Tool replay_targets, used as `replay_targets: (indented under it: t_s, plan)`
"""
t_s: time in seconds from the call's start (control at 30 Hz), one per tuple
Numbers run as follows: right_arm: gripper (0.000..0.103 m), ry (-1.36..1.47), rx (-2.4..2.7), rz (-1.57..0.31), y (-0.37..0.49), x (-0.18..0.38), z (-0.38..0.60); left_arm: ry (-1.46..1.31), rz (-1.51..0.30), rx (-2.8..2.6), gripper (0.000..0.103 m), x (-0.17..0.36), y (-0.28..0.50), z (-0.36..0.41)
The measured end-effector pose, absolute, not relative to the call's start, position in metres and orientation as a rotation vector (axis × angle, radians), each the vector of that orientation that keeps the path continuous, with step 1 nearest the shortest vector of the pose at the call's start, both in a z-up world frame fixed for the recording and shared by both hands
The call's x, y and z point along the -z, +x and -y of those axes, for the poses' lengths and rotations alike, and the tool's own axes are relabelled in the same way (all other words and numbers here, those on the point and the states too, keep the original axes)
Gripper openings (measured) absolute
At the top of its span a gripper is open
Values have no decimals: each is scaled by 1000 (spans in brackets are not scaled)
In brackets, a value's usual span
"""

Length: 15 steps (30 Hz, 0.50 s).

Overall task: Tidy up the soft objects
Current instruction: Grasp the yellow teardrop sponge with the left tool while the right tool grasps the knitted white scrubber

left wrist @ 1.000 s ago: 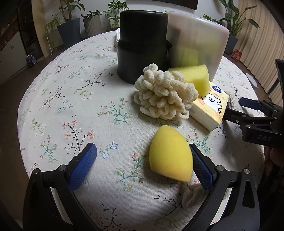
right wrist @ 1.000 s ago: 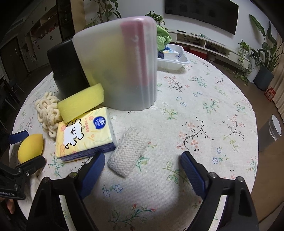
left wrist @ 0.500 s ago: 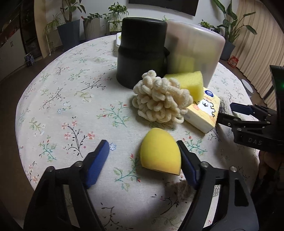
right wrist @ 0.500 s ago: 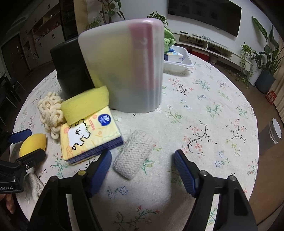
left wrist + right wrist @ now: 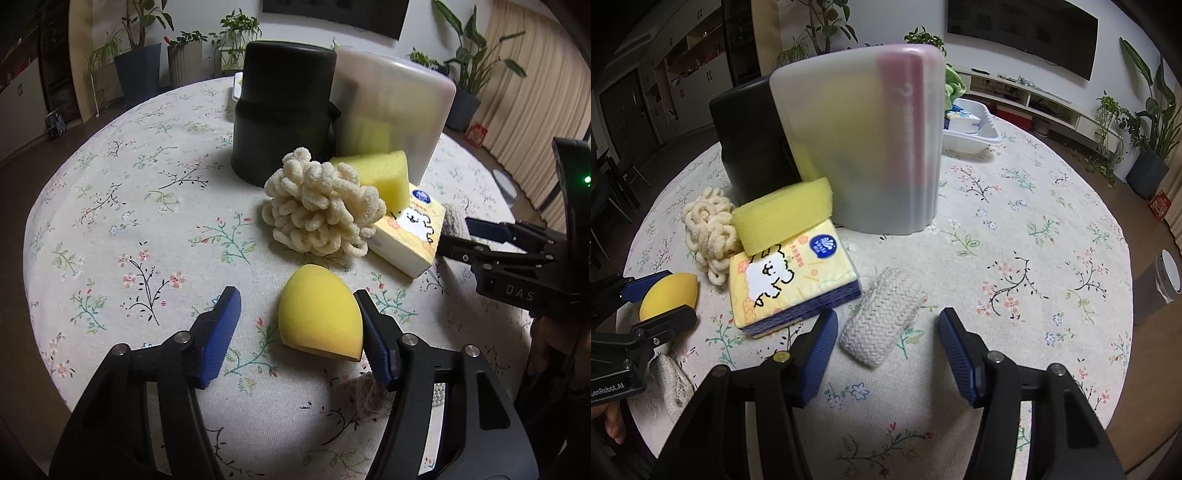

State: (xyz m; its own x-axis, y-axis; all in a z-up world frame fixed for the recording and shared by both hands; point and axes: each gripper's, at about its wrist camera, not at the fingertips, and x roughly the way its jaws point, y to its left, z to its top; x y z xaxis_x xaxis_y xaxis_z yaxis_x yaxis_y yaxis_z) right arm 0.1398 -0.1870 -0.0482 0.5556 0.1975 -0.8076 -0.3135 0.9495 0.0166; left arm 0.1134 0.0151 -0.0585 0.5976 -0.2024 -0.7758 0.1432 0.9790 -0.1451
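The left gripper is held open around the yellow egg-shaped sponge, its right pad touching. The knitted pad is framed between the right gripper's spread fingers on the worktop.

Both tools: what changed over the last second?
The left tool narrowed around the yellow egg sponge; one finger now sits against it, the other is apart, so no grip yet. The right tool advanced and narrowed around the knitted pad, not touching. The sponge, pad, tissue pack, loopy yarn bundle and both containers lie as before.
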Motion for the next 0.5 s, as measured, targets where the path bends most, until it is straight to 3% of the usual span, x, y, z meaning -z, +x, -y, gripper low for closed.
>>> replay_targets:
  t_s: [0.13, 0.2, 0.23, 0.33, 0.5]
  plan:
    - [52, -127, -297, -924, 139, 47, 189, -76, -892, 211, 61, 59, 110, -17]
    - [31, -127, -290, -915, 139, 46, 190, -69, -911, 209, 59, 58, 112, -15]
    - [29, -124, -289, -914, 139, 46, 191, -70, -911, 209, 57, 58, 113, -15]
    - [28, -136, -291, -907, 139, 46, 190, -92, -904, 247, 35, 57, 111, -14]
    - [27, -131, -293, -897, 137, 46, 191, -79, -891, 227, 35, 56, 105, -8]
